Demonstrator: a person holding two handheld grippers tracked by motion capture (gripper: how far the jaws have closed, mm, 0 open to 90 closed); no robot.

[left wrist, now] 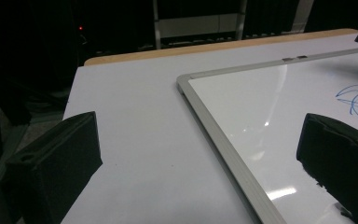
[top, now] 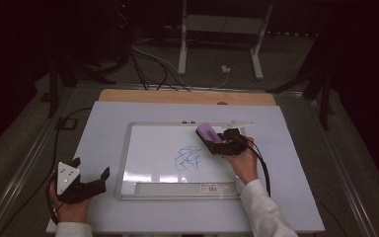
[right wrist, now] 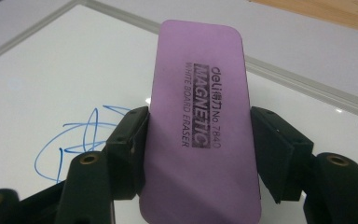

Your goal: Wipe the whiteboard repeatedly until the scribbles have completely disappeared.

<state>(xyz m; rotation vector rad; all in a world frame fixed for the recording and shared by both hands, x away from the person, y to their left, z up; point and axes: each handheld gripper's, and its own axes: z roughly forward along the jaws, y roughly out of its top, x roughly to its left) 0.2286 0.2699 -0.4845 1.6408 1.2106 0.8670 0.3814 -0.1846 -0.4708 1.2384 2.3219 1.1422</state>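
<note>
Left to right across the high view. At the left edge of the table [top: 103,118], the left gripper [top: 93,174] rests in the person's left hand [top: 69,210], just off the left side of the whiteboard [top: 153,143]. Its jaws stand spread wide with nothing between them; in the left gripper view they bracket bare tabletop and the board's metal frame [left wrist: 214,130]. The board is not braced by this gripper, so a firm wipe may slide or rotate it on the smooth table.

At centre, the blue scribble [top: 187,158] lies in the middle of the board, above the tray strip along its near edge. It appears untouched, so the wiping step is judged not yet begun.

At right, the right gripper [top: 216,140] pinches the purple eraser [top: 208,132] across its width, one pad on each long side, as the right gripper view shows [right wrist: 200,135]. The eraser hangs over the board's upper right area, just beside the scribble and apart from it; whether it touches the surface cannot be told. The grip sits on the rear half of the eraser, leaving the front projecting, so downward pressure at the tip may lever it out of the pads or tilt it, and only an edge would then wipe. A tilted pass may smear rather than clear the ink. The trailing cable could drag across the board.
</note>
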